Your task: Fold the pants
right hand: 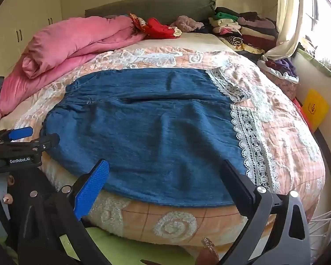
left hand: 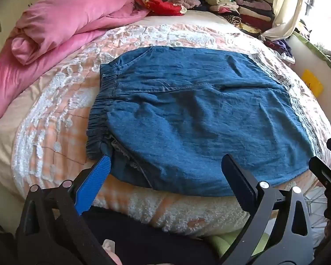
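Pants (left hand: 194, 114) of blue denim lay spread flat on the bed (left hand: 61, 101), just beyond both claws, which hung released with nothing between their fingers. The left claw (left hand: 167, 172) stood over the near hem, its blue finger (left hand: 94, 183) at 7 o'clock of the garment beside the gathered waistband (left hand: 99, 114); the right claw (right hand: 165, 176) stood over the same near edge toward the lace trim (right hand: 249, 137) at 3 o'clock. I judged the main risk to be a shallow pinch: with the cloth already doubled near the waistband, a claw closing on the top layer alone would peel it away and skew the fold. Dragging the denim could also ruck the quilt under it or catch the lace. Outward, a pink duvet (left hand: 61, 24) sat at 10 o'clock and stacked clothes (left hand: 242, 6) at 1 o'clock, both well apart. Only the left wrist view showed the bunched layers and hidden lace under the near left corner; only the right wrist view showed the full lace border and the left claw's body (right hand: 19, 145) at 9 o'clock.
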The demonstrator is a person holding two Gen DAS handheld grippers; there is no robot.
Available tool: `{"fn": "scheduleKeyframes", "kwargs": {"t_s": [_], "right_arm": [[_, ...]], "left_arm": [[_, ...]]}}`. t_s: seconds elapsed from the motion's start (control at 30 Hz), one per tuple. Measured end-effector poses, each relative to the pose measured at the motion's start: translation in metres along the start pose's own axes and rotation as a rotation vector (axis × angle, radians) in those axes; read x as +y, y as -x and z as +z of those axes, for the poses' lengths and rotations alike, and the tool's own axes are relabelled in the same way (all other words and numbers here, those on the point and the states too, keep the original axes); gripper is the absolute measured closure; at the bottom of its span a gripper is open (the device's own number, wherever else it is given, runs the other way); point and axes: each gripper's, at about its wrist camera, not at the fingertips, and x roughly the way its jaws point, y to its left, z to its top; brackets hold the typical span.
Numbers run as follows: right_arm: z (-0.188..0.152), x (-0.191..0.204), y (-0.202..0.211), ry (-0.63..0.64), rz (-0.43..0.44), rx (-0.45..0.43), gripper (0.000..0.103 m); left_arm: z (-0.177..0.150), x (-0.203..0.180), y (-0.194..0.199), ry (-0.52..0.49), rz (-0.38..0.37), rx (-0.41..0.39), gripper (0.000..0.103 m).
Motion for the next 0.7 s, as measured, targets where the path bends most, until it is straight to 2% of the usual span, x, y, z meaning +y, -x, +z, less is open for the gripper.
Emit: {"fn": "scheduleKeyframes", "kwargs": {"t_s": [0.27,0.7], "right_arm": [[0.001,0.000,0.002,-0.004,0.002,0.003,0.004],[0.000,0.003,0.005,0.003,0.005,0.000,0.004]], "left_arm": [[0.001,-0.010,0.003,-0.011,0.005,-0.006,0.009],[0.004,-0.005,0.006,-0.022,0.005,-0.016,0.009]]}}
